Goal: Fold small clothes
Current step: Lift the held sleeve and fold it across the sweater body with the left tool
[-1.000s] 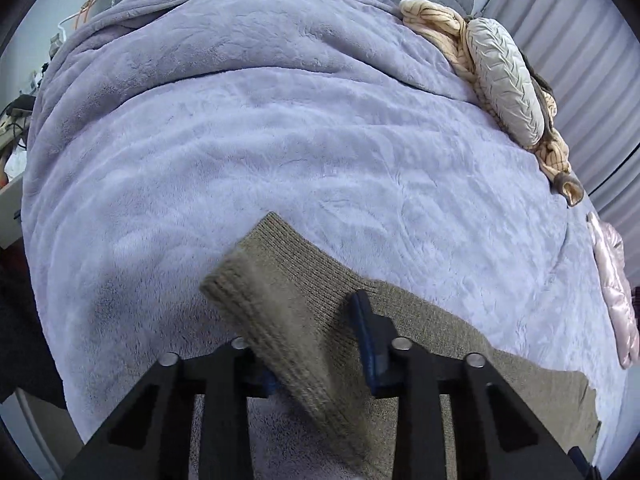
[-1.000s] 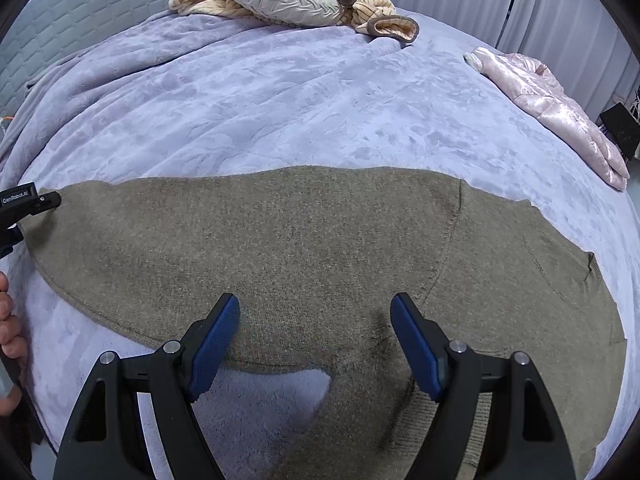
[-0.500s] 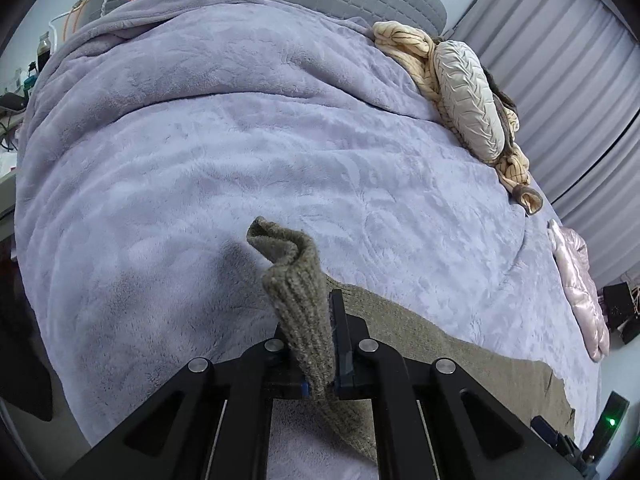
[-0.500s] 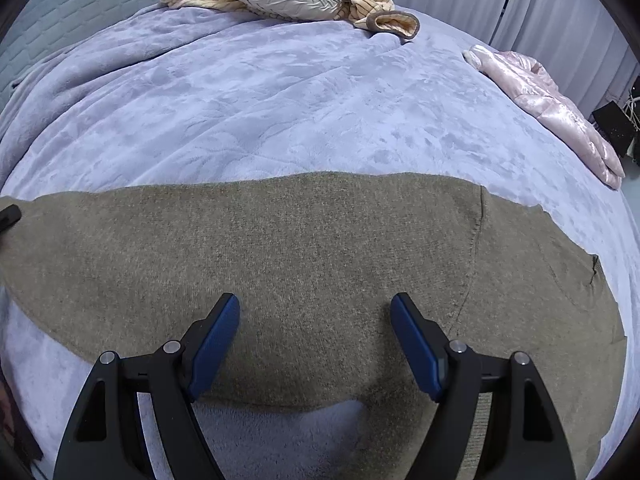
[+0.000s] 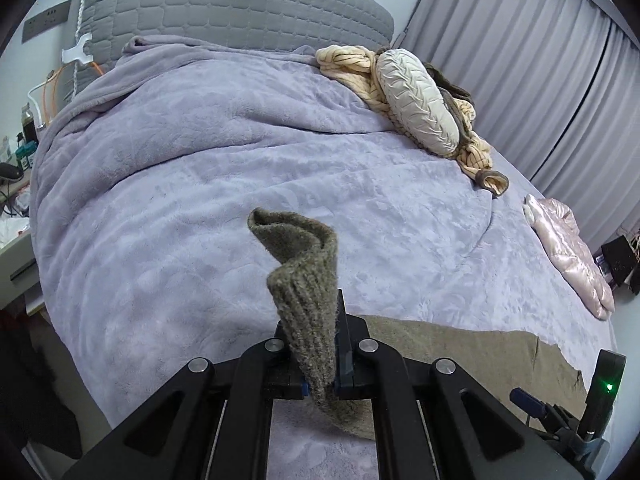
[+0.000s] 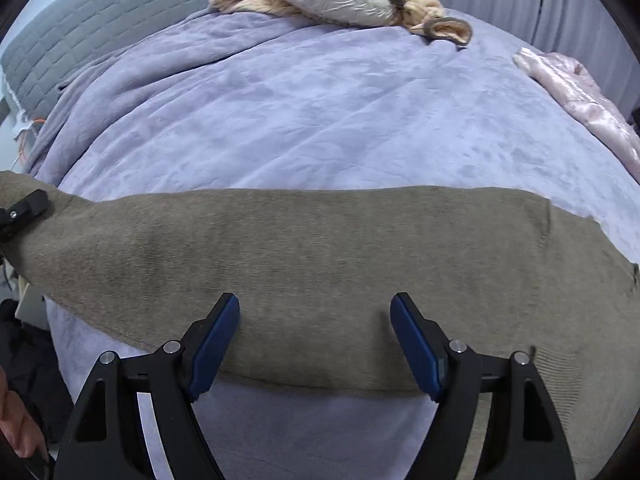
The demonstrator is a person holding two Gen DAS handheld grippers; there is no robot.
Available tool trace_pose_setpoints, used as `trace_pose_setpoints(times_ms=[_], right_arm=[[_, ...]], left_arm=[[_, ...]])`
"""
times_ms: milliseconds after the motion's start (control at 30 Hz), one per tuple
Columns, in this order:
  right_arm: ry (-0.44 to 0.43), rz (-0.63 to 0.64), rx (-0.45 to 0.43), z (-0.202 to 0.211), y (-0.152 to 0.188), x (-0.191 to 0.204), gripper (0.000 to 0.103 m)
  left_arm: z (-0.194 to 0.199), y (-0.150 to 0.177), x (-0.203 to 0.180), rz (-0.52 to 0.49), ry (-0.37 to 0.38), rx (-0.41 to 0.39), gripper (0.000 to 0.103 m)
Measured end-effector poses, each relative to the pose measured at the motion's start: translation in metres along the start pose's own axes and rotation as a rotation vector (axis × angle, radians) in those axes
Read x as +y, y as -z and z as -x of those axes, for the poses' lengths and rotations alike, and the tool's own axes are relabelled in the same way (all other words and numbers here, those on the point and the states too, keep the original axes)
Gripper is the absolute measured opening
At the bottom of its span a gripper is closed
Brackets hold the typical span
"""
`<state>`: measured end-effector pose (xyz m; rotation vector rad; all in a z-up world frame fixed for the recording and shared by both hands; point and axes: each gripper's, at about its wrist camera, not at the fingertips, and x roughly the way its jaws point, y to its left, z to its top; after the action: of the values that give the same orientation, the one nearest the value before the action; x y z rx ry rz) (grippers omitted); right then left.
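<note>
Left gripper [image 5: 320,344] fingers pinching sweater [image 6: 320,248] cuff, raised off bed [image 6: 300,100] — likely for sleeve fold; right gripper [image 6: 316,340] fingers spread, hovering over body.

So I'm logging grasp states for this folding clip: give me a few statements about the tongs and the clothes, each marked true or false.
1. The left tongs are shut on the olive sweater's sleeve. True.
2. The right tongs are clamped on the sweater. False: they are open, over the olive sweater.
3. A pink jacket lies on the purple blanket. True.
4. The cushion lies on the sweater. False: it sits far off, near the headboard.
</note>
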<state>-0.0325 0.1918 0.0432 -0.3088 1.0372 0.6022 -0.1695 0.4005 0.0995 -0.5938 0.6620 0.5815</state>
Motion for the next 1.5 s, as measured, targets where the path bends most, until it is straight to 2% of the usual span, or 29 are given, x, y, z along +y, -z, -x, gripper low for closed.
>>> trace_pose_setpoints(times_ms=[200, 367, 533, 633, 833, 1067, 1500], right_arm=[[0.073, -0.119, -0.025, 0.032, 0.013, -0.065, 0.081], [0.114, -0.149, -0.047, 0.049, 0.023, -0.096, 0.081], [0.141, -0.179, -0.053, 0.061, 0.038, -0.121, 0.081], [0.155, -0.179, -0.064, 0.068, 0.045, -0.133, 0.081], [0.155, -0.225, -0.084, 0.081, 0.057, -0.162, 0.081], [0.156, -0.276, -0.093, 0.092, 0.075, -0.203, 0.081], [0.188, -0.451, -0.09, 0.109, 0.132, -0.301, 0.081]], left_arm=[[0.007, -0.002, -0.043, -0.068, 0.017, 0.009, 0.008], [0.021, -0.002, -0.089, -0.17, 0.041, -0.016, 0.008], [0.03, -0.002, -0.12, -0.196, 0.109, -0.016, 0.008], [0.032, 0.004, -0.141, -0.237, 0.112, -0.007, 0.008], [0.031, 0.027, -0.191, -0.315, 0.147, 0.025, 0.008], [0.02, 0.058, -0.246, -0.364, 0.207, 0.114, 0.008], [0.024, 0.12, -0.342, -0.517, 0.254, 0.169, 0.008]])
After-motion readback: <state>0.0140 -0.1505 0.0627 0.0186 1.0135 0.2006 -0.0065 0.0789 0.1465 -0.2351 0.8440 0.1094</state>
